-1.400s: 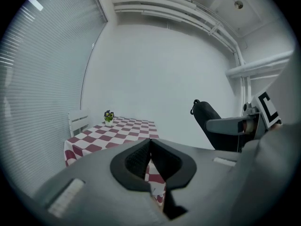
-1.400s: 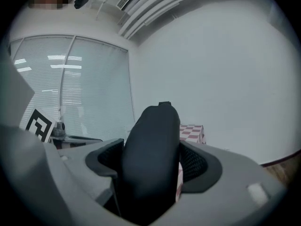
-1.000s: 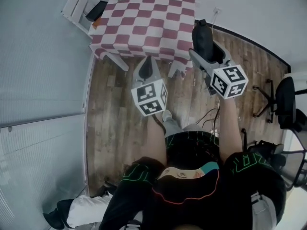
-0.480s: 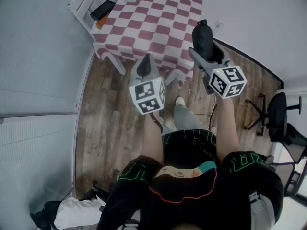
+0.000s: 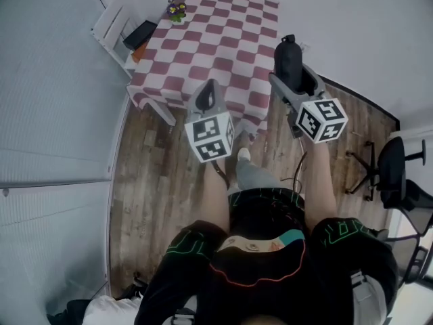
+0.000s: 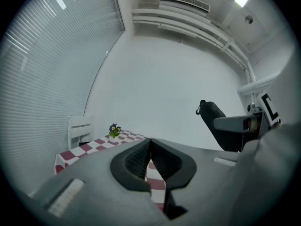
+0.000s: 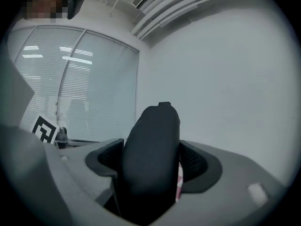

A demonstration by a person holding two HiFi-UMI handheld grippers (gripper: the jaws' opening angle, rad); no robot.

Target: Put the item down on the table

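Observation:
A black zip pouch (image 5: 287,58) stands upright between the jaws of my right gripper (image 5: 292,76), which is shut on it, held in the air over the near right edge of the table (image 5: 210,39). That table wears a red-and-white checked cloth. In the right gripper view the pouch (image 7: 150,154) fills the gap between both pads. My left gripper (image 5: 208,97) hovers at the table's near edge with its jaws closed together and nothing in them (image 6: 149,147). The left gripper view also catches the pouch (image 6: 221,126) at the right.
A small pot of purple flowers (image 5: 176,9) stands at the table's far left corner. A white chair (image 5: 111,19) with a dark flat thing on it is left of the table. A black office chair (image 5: 399,175) is at the right on the wood floor (image 5: 155,181).
The person has stepped toward the table, so more of its top shows. Both grippers keep their pose; the pouch stays held in the right one.

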